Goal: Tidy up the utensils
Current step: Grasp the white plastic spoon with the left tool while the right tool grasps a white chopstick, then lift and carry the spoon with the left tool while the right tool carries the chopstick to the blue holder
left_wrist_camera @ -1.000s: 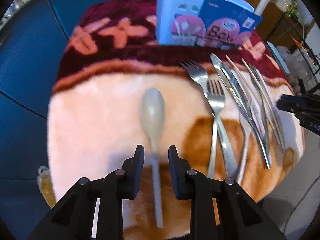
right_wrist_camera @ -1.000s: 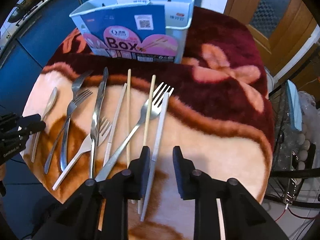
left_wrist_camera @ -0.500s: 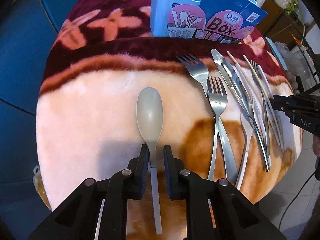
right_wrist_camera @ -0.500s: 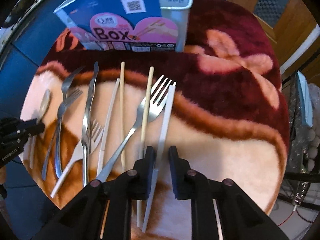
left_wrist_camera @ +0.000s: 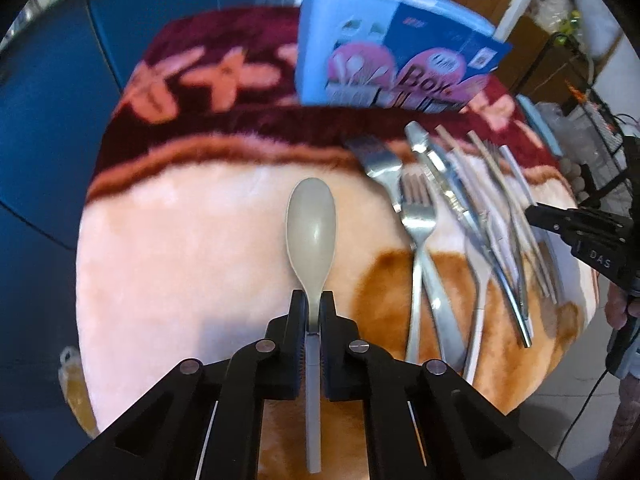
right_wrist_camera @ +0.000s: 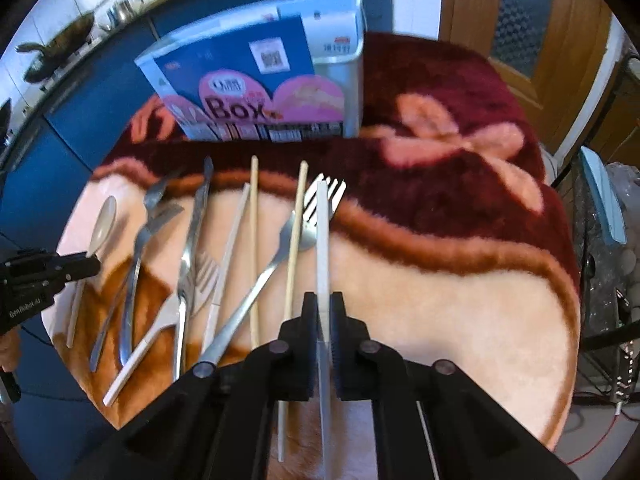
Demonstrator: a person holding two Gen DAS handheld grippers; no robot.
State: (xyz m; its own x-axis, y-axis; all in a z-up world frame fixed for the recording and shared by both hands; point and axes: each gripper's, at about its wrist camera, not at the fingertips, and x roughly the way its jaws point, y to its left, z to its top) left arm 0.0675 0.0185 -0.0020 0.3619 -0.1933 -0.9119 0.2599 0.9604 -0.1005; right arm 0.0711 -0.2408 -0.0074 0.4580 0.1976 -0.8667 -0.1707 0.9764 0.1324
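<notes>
The left gripper [left_wrist_camera: 313, 304] has just closed, its fingers pinching the spoon [left_wrist_camera: 311, 232] at the neck, where the handle is thin enough to lift cleanly. The right gripper [right_wrist_camera: 323, 304] has likewise just closed on the white chopstick [right_wrist_camera: 322, 240]. Both pieces lie on the blanket [right_wrist_camera: 440, 300] in front of the box [right_wrist_camera: 256, 76], probably their destination.

each camera sits just behind its own hand-held gripper, looking steeply down along the fingers, close above the blanket-covered bench [left_wrist_camera: 168, 240]. both views share the row of utensils [right_wrist_camera: 192, 256] and the box [left_wrist_camera: 384, 64] beyond, each catching the other hand-held gripper at its edge.
</notes>
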